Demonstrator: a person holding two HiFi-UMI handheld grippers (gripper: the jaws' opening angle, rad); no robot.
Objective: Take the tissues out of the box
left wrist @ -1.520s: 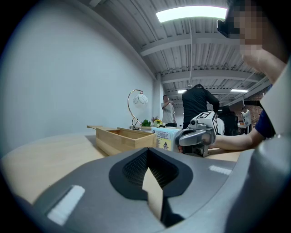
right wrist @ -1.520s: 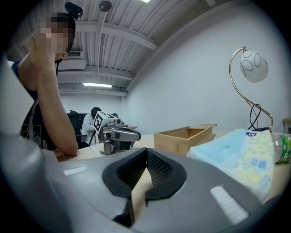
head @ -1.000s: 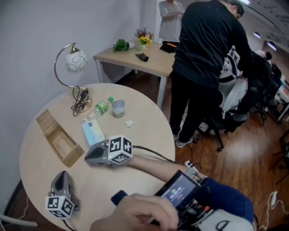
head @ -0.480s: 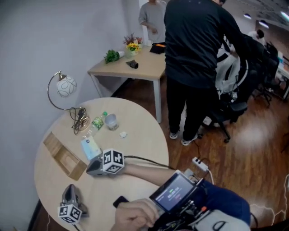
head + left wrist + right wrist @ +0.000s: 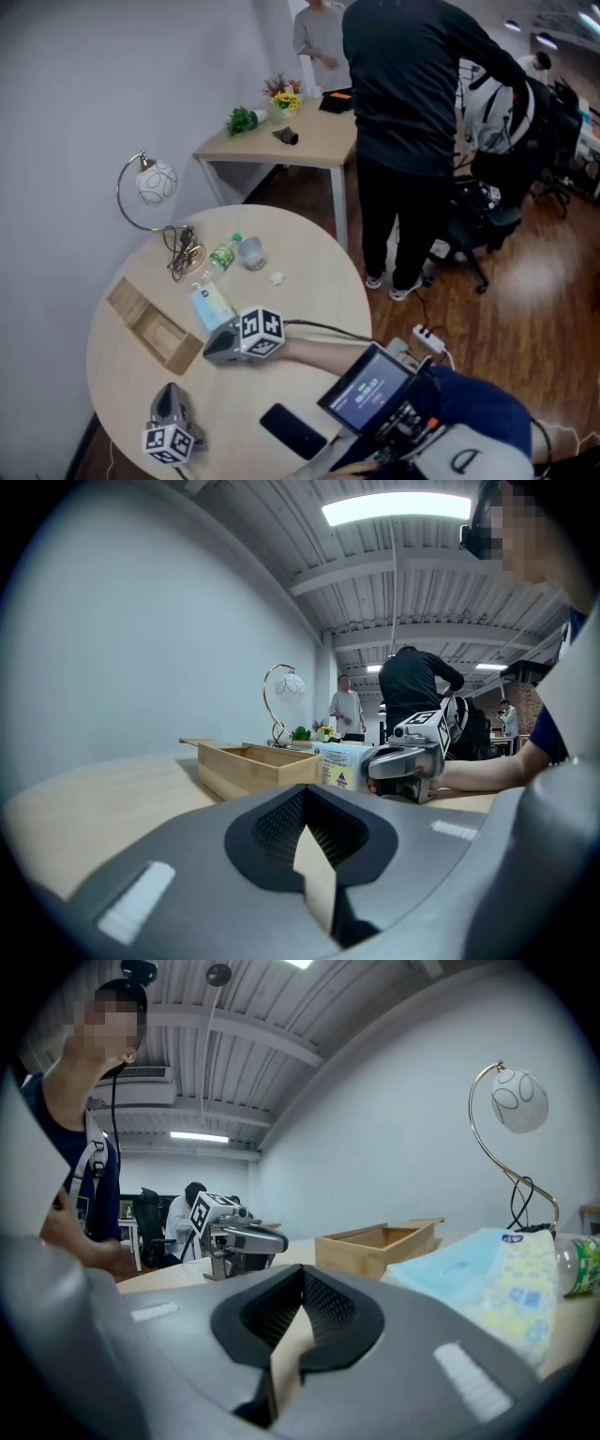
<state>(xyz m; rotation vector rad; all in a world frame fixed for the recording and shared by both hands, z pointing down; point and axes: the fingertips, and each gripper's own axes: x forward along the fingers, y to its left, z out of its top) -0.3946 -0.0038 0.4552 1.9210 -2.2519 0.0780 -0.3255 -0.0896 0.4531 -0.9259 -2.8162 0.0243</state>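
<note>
A moment ago a bare hand was at the near edge of the round pale wood table (image 5: 309, 291), over a flat black phone (image 5: 292, 431). Now that hand is gone from view and the phone lies there alone. The two grippers have not moved.

The left gripper (image 5: 169, 392) lies on the table at the near left, with no hand on it. Its jaws are pressed together and hold nothing. The right gripper (image 5: 208, 352) lies in the middle of the table, and a hand holds it. Its jaws are closed tight too, with nothing between them.

The soft blue and white pack of tissues (image 5: 210, 305) lies on the table. It is just on the far side of the right gripper's tip and just right of the open wooden box (image 5: 122, 298). The box looks empty.

So I think the tissues are already out of the box. Nobody is reaching for anything now. The left hand would have to pick its gripper up before that gripper could do any more.
</note>
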